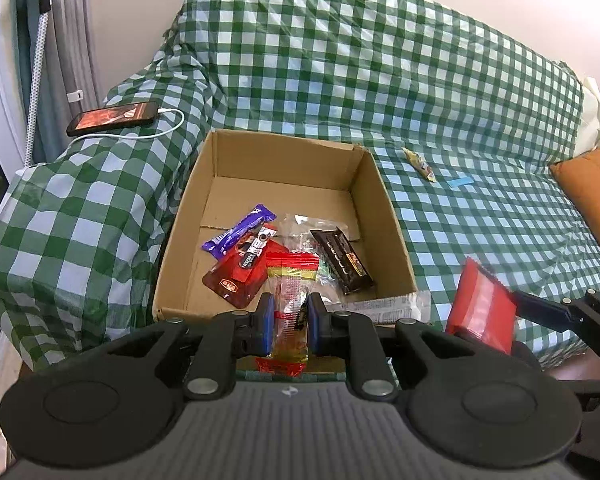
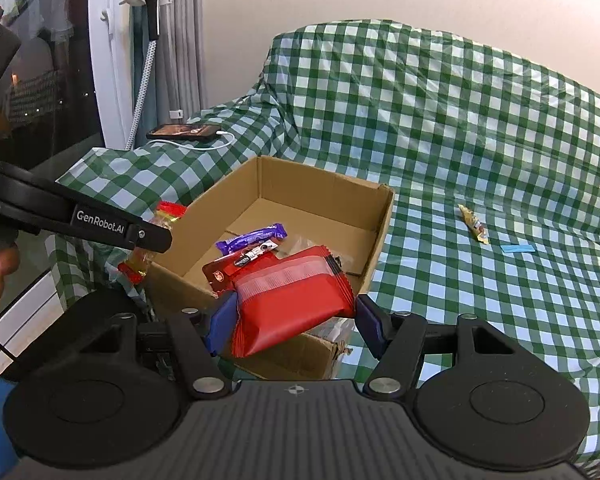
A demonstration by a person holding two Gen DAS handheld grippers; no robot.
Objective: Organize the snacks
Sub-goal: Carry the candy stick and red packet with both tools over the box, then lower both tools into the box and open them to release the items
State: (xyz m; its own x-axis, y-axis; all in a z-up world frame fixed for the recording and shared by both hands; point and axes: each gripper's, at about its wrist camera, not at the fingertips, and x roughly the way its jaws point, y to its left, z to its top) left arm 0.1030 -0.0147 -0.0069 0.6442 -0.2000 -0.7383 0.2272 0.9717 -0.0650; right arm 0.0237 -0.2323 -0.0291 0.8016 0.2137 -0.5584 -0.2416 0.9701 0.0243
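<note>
A: Left gripper (image 1: 290,316) is clamped on a narrow clear packet with red ends (image 1: 290,300), pads pinching its middle, packet standing up between them over the near edge of the cardboard box (image 1: 388,216).

B: Right gripper (image 2: 296,320)?

A: Jaws stand wide, but both blue pads press the sides of a red wrapped snack (image 2: 296,300). So it grips that. Snack is tilted, hanging above the box's near right corner.

B: What's in the box?

A: Open-top, sits on a green-and-white checked cloth (image 1: 460,100). Inside, toward the near side: purple bar (image 1: 240,236), flat red pack (image 1: 240,280) with a small black-and-white bar on top of it, dark brown bar (image 1: 346,260), some clear wrapper between them. Far half of the box floor is bare.

B: Anything outside the box?

A: Small yellow packet (image 2: 474,224) on the cloth well right of the box, blue strip (image 2: 518,249) just beside it. Phone (image 1: 112,117) with a white cable on the covered armrest, left of the box.

B: Person visible?

A: Only fingers at the left edge of the right wrist view.
</note>
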